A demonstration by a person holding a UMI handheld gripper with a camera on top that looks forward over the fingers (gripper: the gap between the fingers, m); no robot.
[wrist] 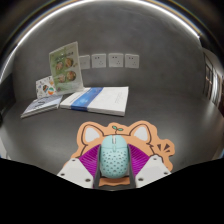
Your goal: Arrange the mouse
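Observation:
A mint-green mouse (113, 158) with a perforated shell sits between my gripper's (113, 166) two fingers. The magenta pads (88, 163) press against both of its sides, so the gripper is shut on it. Under and just ahead of the mouse lies an orange, animal-shaped mouse mat (95, 133) with ears and a small green sprout on the grey table. The mouse's front end is over the mat's near half. I cannot tell whether the mouse rests on the mat or hangs just above it.
Beyond the mat lies a white book with a blue stripe (98, 98), with an open booklet (44, 102) beside it. An upright illustrated leaflet (65, 62) stands behind them. Wall sockets (108, 60) line the back wall. Bare grey table (170, 125) lies to the right.

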